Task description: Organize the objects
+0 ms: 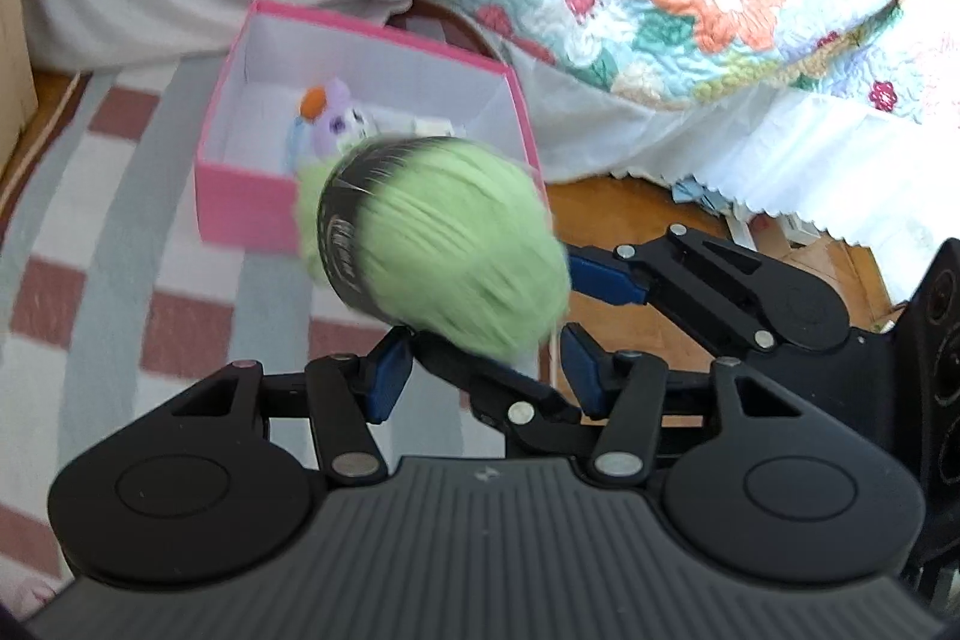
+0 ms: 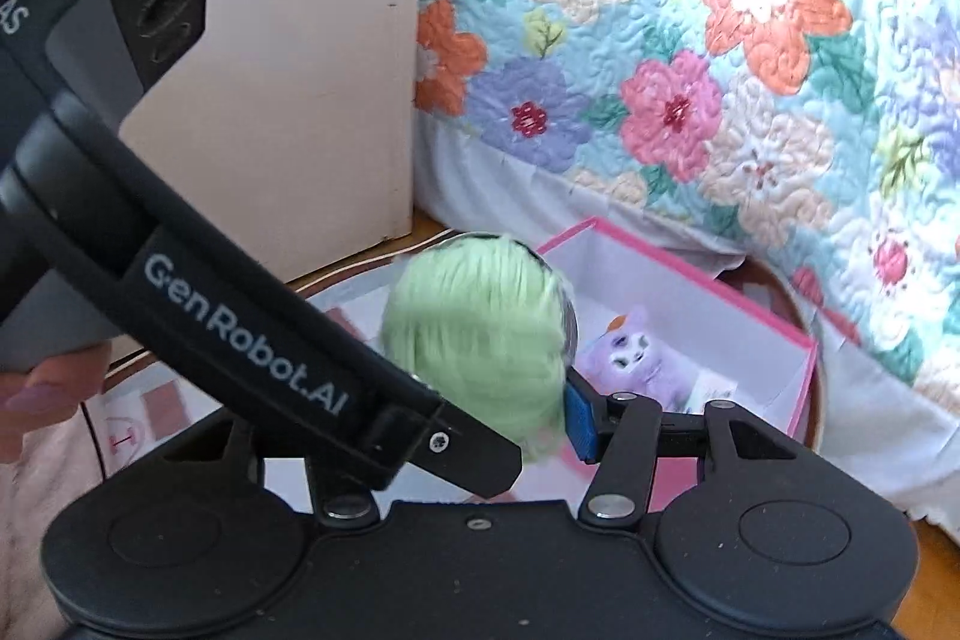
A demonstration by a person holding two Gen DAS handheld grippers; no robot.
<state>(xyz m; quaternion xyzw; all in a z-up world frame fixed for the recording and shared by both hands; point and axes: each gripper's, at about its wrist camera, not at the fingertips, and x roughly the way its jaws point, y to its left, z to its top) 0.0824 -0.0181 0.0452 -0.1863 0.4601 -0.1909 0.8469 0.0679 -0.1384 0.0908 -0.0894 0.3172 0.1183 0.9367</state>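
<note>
- I am holding the green yarn ball [image 1: 444, 238] in the right tool [image 2: 534, 400], its fingers clamped on either side of the ball; the ball is blurring in both views, so I judge it to be in motion.
- My left tool [image 1: 486, 370] is standing open and holding nothing, just under the ball and crossing the right tool's arm.
- The ball is hanging above the near edge of the pink box [image 1: 240, 214], not yet inside it.
- Inside the box a purple plush toy [image 2: 630, 352] is already lying against the white lining, so part of the tidying looks done.
- The box is sitting on the checked worktop [image 1: 120, 280], toward its far edge, beside the bed's floral quilt [image 2: 690, 70].
- Still to do, as I judge it: carrying the yarn over the rim and letting go.
</note>
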